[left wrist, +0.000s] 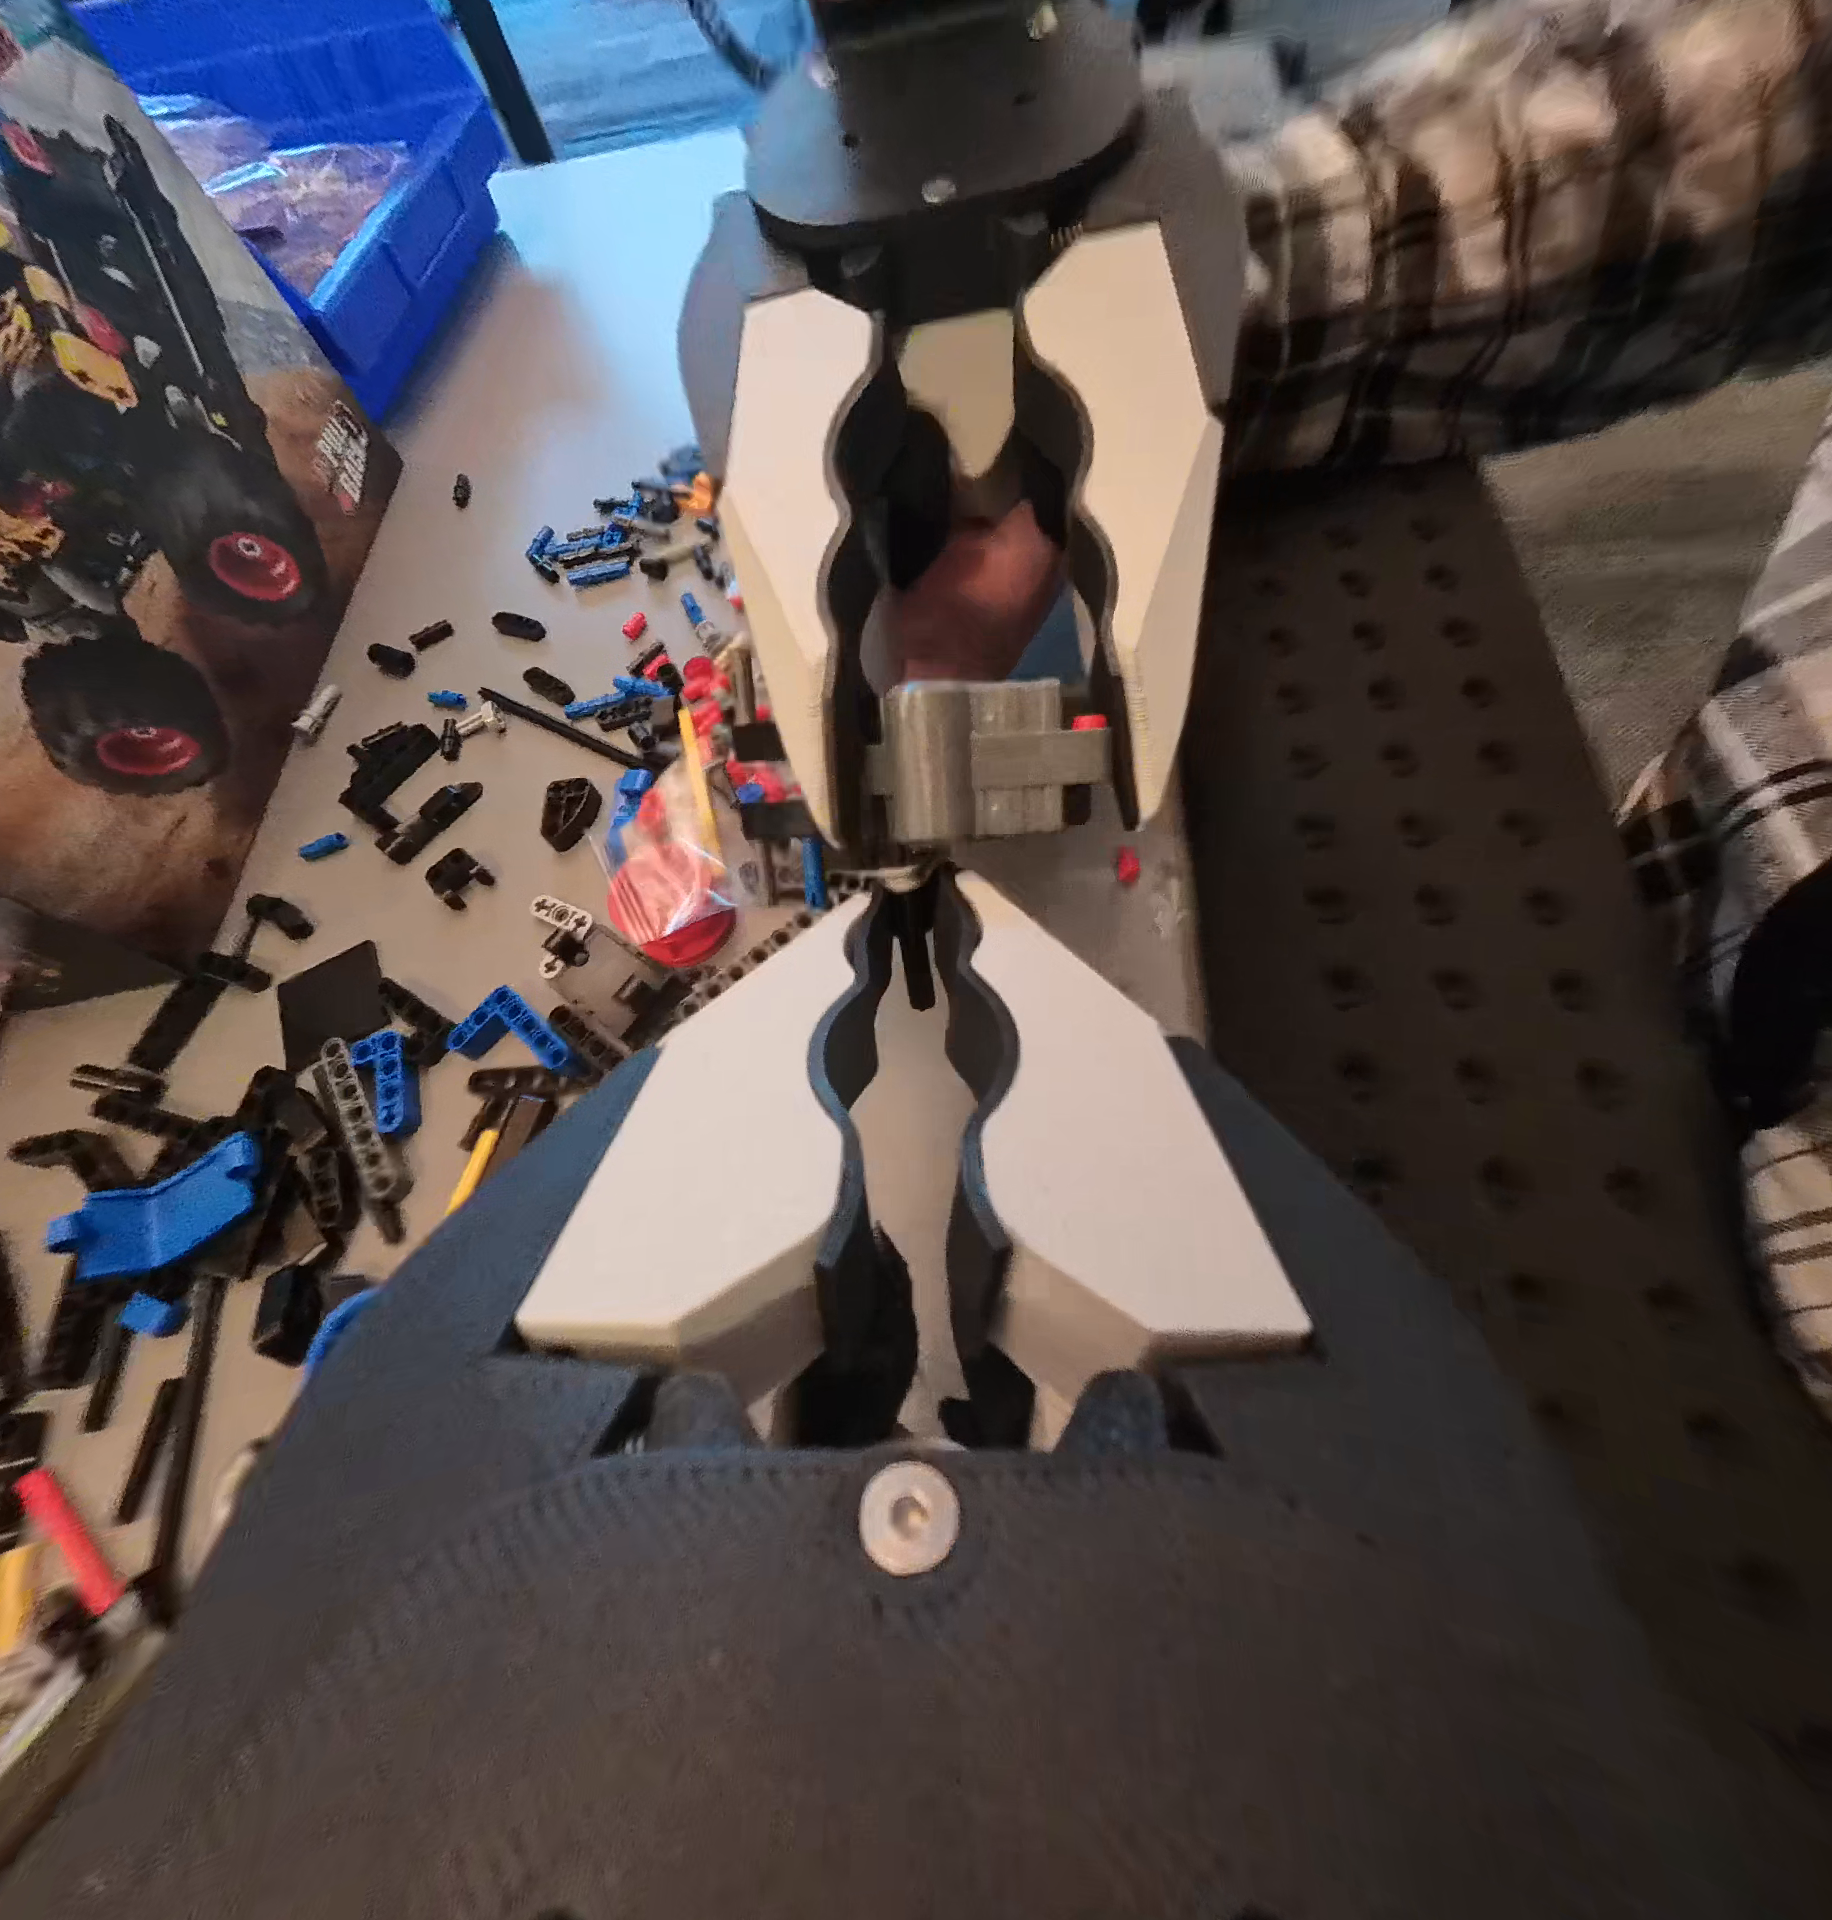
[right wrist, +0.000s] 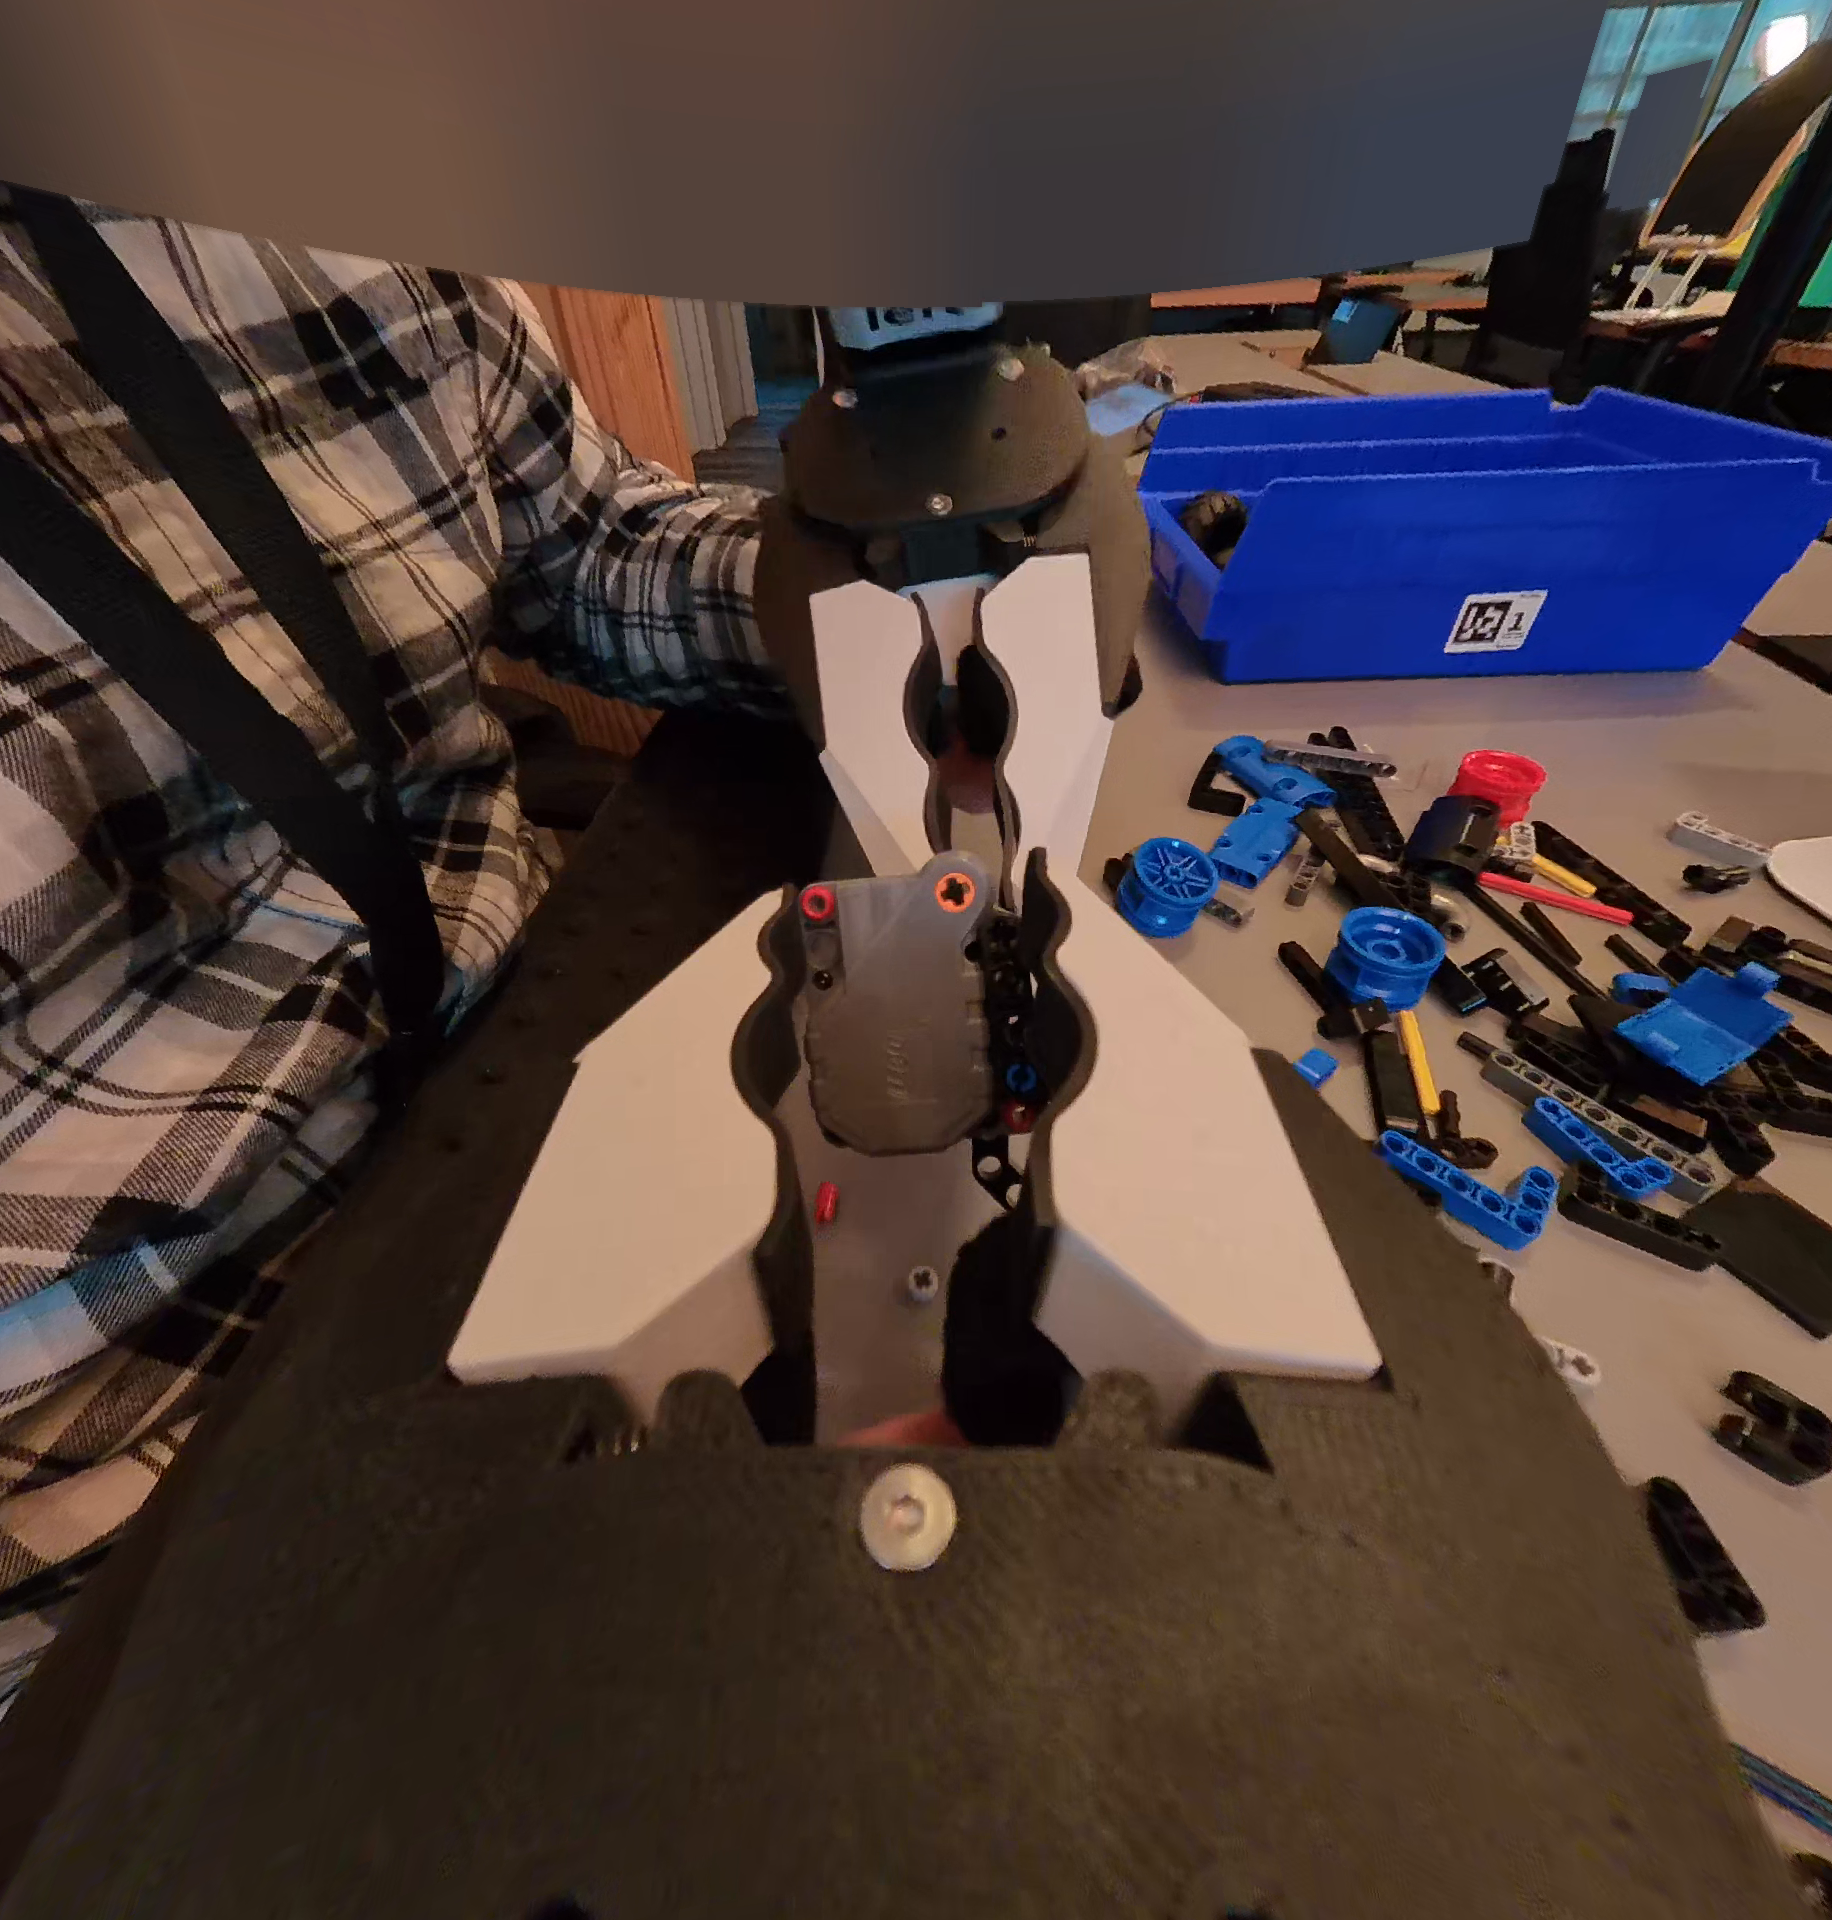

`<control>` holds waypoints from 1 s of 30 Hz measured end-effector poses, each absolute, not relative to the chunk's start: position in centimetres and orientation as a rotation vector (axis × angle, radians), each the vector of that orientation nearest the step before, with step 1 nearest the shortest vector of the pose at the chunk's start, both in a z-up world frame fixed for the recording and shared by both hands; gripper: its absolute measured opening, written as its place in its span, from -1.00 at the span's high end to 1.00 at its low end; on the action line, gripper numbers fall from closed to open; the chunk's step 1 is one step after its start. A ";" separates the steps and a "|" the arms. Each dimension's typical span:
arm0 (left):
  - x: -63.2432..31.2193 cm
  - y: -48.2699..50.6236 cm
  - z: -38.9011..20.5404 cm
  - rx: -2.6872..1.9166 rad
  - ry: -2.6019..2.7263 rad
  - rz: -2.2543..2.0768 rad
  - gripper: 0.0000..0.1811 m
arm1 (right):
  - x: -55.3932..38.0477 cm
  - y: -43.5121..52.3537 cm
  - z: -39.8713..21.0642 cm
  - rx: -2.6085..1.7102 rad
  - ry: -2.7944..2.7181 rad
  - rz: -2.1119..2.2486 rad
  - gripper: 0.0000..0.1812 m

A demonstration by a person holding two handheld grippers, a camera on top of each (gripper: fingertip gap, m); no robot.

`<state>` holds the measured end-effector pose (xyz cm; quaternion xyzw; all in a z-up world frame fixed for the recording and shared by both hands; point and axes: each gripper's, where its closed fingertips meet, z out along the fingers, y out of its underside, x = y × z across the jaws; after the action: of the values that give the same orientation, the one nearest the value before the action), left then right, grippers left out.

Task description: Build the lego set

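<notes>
Fingers of right gripper (right wrist: 917,1039) clamped on grey motor block (right wrist: 896,1023), tip-to-tip with left gripper (left wrist: 912,961) pinching black pin (left wrist: 914,961).

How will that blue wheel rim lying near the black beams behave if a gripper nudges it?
The blue wheel rim is round, so a nudge would probably set it rolling. It looks like hard, stiff plastic and is likely light. The black beams beside it might stop it.
</notes>
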<state>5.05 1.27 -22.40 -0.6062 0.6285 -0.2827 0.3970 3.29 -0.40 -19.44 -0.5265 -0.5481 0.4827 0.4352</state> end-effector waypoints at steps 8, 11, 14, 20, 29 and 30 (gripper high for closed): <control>5.0 1.3 -23.0 -1.454 1.684 -0.515 0.96 | 3.2 -0.7 -20.2 -1.324 -1.426 1.171 0.55; 5.0 1.0 -23.8 -1.422 1.735 -0.433 0.96 | 3.1 -1.1 -21.2 -1.346 -1.488 1.141 0.55; 5.1 1.2 -23.8 -1.405 1.733 -0.395 0.96 | 3.0 -1.1 -21.4 -1.349 -1.497 1.127 0.55; 5.3 1.7 -22.5 -1.405 1.645 -0.437 0.96 | 3.0 -0.7 -20.3 -1.302 -1.439 1.124 0.56; 5.2 2.5 -20.7 -1.380 1.527 -0.505 0.66 | 3.6 -0.1 -18.3 -1.252 -1.340 1.165 0.54; 5.1 2.4 -20.7 -1.378 1.524 -0.528 0.67 | 3.6 -0.1 -18.2 -1.252 -1.327 1.178 0.54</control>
<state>5.15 2.38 -20.72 -0.5670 0.6269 -0.2170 0.4883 3.63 -0.06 -18.16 -0.5101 -0.5405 0.4798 0.4664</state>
